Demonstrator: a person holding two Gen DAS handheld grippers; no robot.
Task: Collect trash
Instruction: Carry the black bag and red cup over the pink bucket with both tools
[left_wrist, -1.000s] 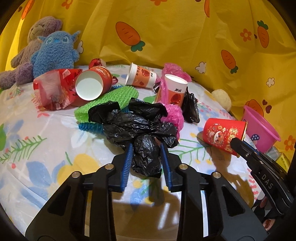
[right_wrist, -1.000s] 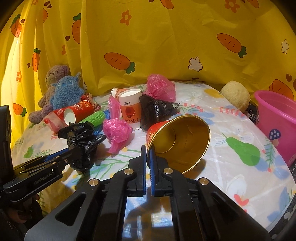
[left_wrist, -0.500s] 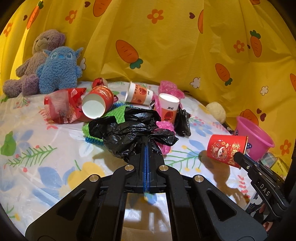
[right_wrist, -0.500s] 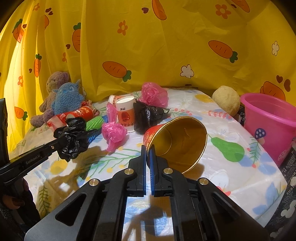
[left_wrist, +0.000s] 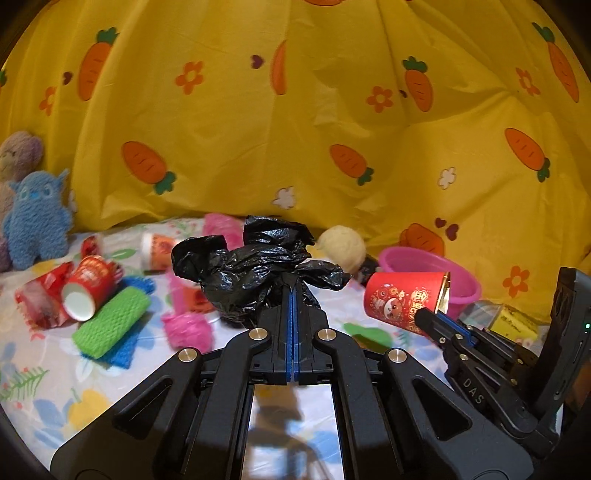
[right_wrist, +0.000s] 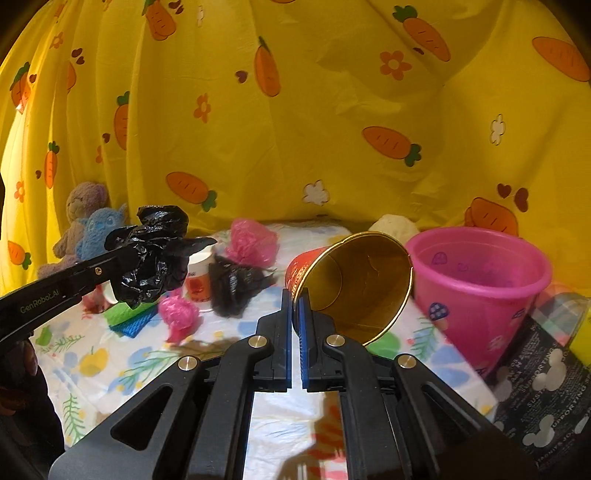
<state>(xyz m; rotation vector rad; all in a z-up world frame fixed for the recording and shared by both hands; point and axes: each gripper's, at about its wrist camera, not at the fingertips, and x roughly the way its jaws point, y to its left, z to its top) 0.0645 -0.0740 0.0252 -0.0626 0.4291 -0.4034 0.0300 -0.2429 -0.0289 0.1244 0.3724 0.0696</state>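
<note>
My left gripper (left_wrist: 292, 291) is shut on a crumpled black plastic bag (left_wrist: 255, 269) and holds it in the air above the table; the bag also shows in the right wrist view (right_wrist: 153, 254). My right gripper (right_wrist: 295, 295) is shut on the rim of a red paper cup with a gold inside (right_wrist: 354, 280), held tilted just left of the pink bucket (right_wrist: 480, 277). In the left wrist view the cup (left_wrist: 404, 299) hangs in front of the bucket (left_wrist: 436, 266).
On the floral tablecloth (right_wrist: 129, 369) lie pink bags (right_wrist: 251, 245), another black bag (right_wrist: 236, 284), paper cups (left_wrist: 86, 293), a green and blue mesh sponge (left_wrist: 110, 325) and a red wrapper. Plush toys (left_wrist: 35, 218) sit far left. A yellow carrot curtain hangs behind.
My left gripper closed on the black bag and lifted it off the table, moving right. My right gripper carried the red cup up and closer to the pink bucket.
</note>
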